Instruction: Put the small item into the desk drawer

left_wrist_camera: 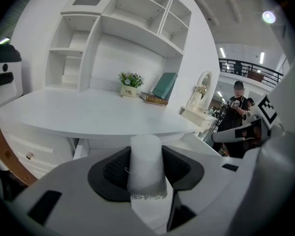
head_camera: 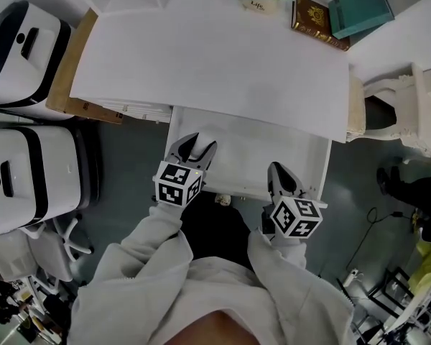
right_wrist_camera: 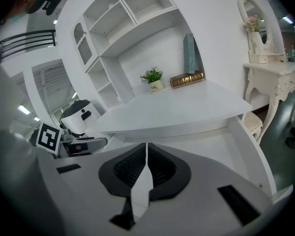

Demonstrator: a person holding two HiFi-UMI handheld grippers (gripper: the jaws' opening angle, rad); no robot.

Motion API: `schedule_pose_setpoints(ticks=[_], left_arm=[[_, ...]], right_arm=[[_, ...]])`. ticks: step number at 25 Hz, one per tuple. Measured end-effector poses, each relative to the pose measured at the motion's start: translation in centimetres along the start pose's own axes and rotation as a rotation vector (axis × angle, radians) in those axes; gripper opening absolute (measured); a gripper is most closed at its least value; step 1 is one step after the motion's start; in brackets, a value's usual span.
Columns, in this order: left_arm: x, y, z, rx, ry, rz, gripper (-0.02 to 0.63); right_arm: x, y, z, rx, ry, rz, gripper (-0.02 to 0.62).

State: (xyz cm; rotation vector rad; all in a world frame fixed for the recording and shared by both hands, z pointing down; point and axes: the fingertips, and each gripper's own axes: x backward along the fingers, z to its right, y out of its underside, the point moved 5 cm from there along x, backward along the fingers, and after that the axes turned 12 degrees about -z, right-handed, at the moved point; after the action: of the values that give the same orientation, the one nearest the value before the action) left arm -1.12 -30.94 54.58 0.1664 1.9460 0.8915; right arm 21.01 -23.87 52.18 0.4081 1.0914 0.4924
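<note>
Just ahead of our left gripper [head_camera: 199,148] the drawer [head_camera: 262,149] stands open; its jaws clamp the white roll [left_wrist_camera: 146,163] upright; our right gripper [head_camera: 279,175] is closed, empty.

Bright, even ceiling light; white desk top [head_camera: 223,56] nearly blown out. Gripper views: fisheye bend, dark corners.

Head view overhead, gripper views low, sharing desk [head_camera: 215,70].

floor [head_camera: 352,207] — dark grey | shelves [left_wrist_camera: 132,31] white | ornate side table [head_camera: 406,92] white
</note>
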Motion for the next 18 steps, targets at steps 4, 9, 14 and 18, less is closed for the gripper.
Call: schedule_pose_setpoints(ticks=[4, 9, 14, 18], left_arm=[[-2.2, 0.2, -0.9, 0.012, -0.017, -0.050, 0.195], [-4.6, 0.8, -2.2, 0.058, -0.039, -0.088, 0.195], [-6.8, 1.6, -3.3, 0.089, -0.068, -0.126, 0.195], [-8.2, 2.1, -4.5, 0.119, -0.106, -0.145, 0.195]], right_arm=[[-0.9, -0.2, 0.4, -0.009, 0.003, -0.025, 0.038], [-2.0, -0.3, 0.7, -0.018, 0.010, -0.055, 0.038], [-2.9, -0.3, 1.0, -0.030, 0.016, -0.083, 0.038], [-3.9, -0.5, 1.1, -0.033, 0.016, -0.104, 0.038]])
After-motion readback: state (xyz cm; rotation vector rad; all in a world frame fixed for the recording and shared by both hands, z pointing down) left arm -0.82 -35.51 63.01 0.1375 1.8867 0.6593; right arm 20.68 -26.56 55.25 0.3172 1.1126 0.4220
